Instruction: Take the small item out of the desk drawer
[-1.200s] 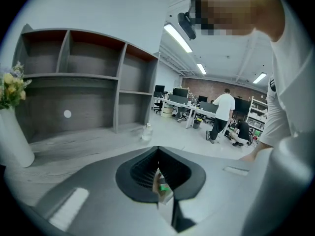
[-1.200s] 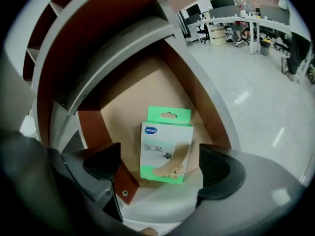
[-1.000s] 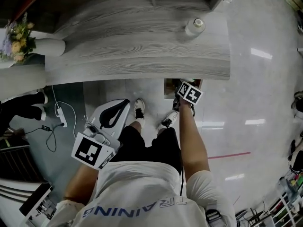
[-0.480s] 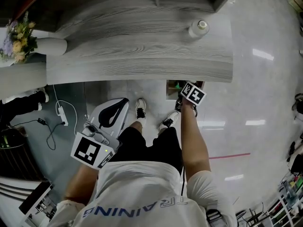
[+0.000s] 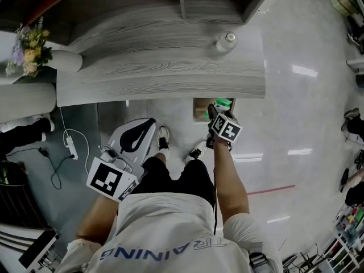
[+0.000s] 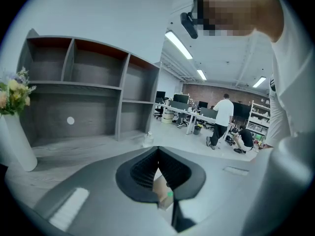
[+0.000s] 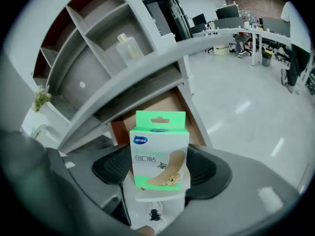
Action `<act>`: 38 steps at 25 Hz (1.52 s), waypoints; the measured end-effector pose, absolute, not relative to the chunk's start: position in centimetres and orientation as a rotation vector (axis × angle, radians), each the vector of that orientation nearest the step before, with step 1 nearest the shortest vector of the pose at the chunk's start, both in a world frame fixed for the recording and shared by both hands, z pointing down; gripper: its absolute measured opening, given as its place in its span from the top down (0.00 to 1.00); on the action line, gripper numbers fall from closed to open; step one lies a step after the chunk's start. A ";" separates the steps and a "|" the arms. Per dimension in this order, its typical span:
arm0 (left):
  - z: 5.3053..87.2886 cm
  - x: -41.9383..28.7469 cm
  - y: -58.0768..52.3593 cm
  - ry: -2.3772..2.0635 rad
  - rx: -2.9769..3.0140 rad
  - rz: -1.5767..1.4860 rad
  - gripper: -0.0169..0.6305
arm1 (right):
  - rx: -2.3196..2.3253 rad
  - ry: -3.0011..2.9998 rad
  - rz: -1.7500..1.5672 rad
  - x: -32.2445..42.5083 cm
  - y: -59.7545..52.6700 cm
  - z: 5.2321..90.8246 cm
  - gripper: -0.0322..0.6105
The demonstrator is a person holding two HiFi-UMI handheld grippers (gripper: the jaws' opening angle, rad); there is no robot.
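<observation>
A small green-and-white plaster box (image 7: pixel 160 156) stands upright between the pads of my right gripper (image 7: pixel 161 168), which is shut on it. Behind it lies the open drawer (image 7: pixel 165 104) with a brown bottom, under the grey desk top. In the head view the right gripper (image 5: pixel 219 108) is at the drawer (image 5: pixel 200 110) mouth, and the box (image 5: pixel 224 103) shows as a green patch at its tip. My left gripper (image 5: pixel 150 123) hangs lower left, away from the desk, above the floor. Its pads (image 6: pixel 147 168) meet with nothing between them.
A grey wood desk (image 5: pixel 159 67) carries a small clear bottle (image 5: pixel 226 41) and, at its left end, a white vase with flowers (image 5: pixel 54 58). A shelf unit rises behind. Cables and a plug strip (image 5: pixel 68 144) lie on the floor at left. The person's shoes (image 5: pixel 163 136) stand below the desk edge.
The right gripper has drawn back from the drawer toward the person, and the green box now shows at its tip. The left gripper has stayed put.
</observation>
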State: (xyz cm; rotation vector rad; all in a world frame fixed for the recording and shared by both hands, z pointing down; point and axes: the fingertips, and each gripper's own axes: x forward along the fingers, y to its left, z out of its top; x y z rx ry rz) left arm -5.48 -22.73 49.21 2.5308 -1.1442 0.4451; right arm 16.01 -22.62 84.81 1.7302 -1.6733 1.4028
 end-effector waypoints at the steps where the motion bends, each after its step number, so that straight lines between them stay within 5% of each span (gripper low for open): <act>1: 48.7 -5.4 -22.6 -1.141 2.543 0.434 0.97 | 1.734 -1.698 1.392 16.1 -22.1 83.4 0.40; 24: 36.0 -3.8 -20.7 -1.039 2.767 0.105 0.97 | 1.937 -2.267 0.451 15.0 -18.5 40.4 0.39; 38: 29.9 -4.0 -19.5 -1.072 2.875 -0.051 0.97 | 2.054 -2.397 0.055 15.5 -14.8 25.7 0.39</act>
